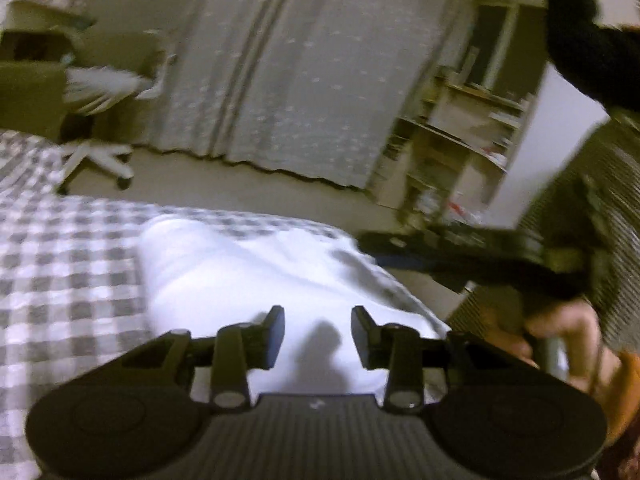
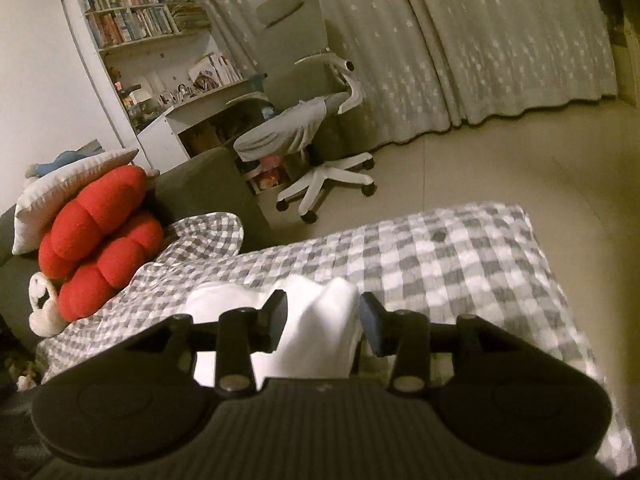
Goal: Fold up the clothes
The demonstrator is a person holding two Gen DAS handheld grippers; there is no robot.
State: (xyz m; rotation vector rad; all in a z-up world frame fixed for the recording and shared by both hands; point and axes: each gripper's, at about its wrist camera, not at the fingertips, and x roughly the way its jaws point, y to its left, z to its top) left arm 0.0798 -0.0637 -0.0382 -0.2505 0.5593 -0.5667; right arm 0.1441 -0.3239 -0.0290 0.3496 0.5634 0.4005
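A white garment [image 1: 240, 280] lies folded on the grey-and-white checked bed cover [image 1: 60, 280]. My left gripper [image 1: 318, 332] hovers just over the garment's near part, its jaws apart with nothing between them, only a shadow on the cloth. In the right wrist view a raised fold of the same white garment [image 2: 320, 320] stands between the fingers of my right gripper [image 2: 324, 320]. Those jaws stand apart and I see no pinch on the fold. The rest of the garment there is hidden under the gripper body. The checked cover [image 2: 460, 264] stretches beyond it.
A person's hand [image 1: 568, 336] and striped sleeve come in from the right in the blurred left wrist view. Red cushions [image 2: 100, 240] and a pillow sit at the bed's left. A white office chair [image 2: 312, 136], a bookshelf [image 2: 132, 20] and curtains [image 2: 480, 40] stand beyond the floor.
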